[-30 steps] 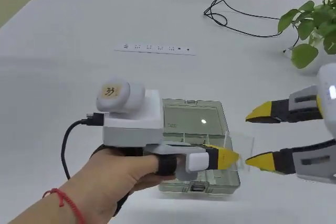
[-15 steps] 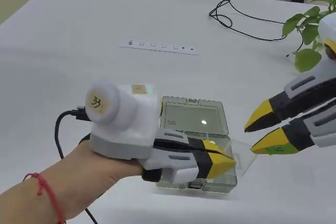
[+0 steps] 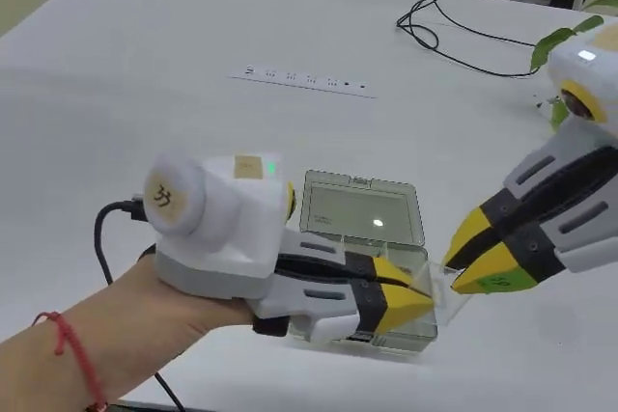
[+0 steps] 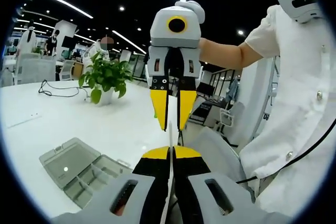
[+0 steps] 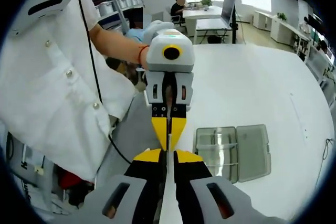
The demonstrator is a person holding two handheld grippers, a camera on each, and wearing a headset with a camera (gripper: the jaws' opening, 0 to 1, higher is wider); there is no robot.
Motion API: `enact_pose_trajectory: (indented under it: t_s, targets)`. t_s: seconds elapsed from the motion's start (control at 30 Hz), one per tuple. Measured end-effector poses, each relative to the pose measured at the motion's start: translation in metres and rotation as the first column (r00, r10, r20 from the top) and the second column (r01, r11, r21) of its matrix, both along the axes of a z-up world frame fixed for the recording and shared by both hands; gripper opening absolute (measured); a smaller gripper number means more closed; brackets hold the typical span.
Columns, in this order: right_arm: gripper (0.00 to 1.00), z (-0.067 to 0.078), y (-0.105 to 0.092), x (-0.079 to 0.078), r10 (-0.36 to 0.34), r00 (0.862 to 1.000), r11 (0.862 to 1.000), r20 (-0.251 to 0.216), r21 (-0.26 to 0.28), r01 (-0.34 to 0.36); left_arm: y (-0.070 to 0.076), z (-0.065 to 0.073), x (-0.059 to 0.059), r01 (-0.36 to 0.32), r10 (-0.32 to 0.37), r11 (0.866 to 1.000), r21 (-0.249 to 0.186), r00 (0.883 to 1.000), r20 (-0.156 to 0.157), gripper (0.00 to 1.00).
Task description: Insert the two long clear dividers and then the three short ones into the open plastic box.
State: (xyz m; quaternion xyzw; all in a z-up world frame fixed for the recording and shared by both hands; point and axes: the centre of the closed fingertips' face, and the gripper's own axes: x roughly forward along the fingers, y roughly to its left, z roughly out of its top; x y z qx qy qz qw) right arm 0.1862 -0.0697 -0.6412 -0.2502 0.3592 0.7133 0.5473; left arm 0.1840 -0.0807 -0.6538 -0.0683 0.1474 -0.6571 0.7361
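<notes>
Head view, lower right: the right gripper (image 3: 454,275), wide a second ago, now narrows around the clear divider (image 3: 441,287) that the left gripper (image 3: 420,298) clamps over the open box (image 3: 362,211). Left gripper view, centre: a slim gap remains (not pinching). Right gripper view: same; insertion looks near.

Box (image 3: 362,211): translucent grey plastic, glossy lid. Divider (image 3: 439,285): clear glossy plastic sheet. Worktop (image 3: 145,65): smooth matt white. Left tool (image 3: 425,301) shell: matt white plastic.

Sticker (image 3: 162,198) on left claw (image 3: 419,300) body: "33".
</notes>
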Motion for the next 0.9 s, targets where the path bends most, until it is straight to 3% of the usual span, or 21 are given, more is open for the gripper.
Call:
enact_pose_trajectory:
  t_s: [0.27,0.6,0.9]
  targets:
    - [0.03,-0.0032,0.0022,-0.0041,0.02,1.0,1.0,-0.008,-0.007,-0.02,0.0012,0.0018,-0.0012,-0.001,0.002,1.0,-0.006,1.0,0.008,0.0]
    - [0.03,-0.0042,0.0034,-0.0066,0.033,0.999,0.999,-0.009,-0.007,-0.034,0.0018,0.0006,-0.0028,-0.001,0.001,1.0,0.0,1.0,0.028,0.0]
    - [0.03,-0.0055,0.0047,-0.0083,0.034,0.999,0.999,-0.005,-0.006,-0.034,0.0027,-0.0008,-0.0027,-0.004,0.004,1.0,0.002,1.0,0.023,0.0]
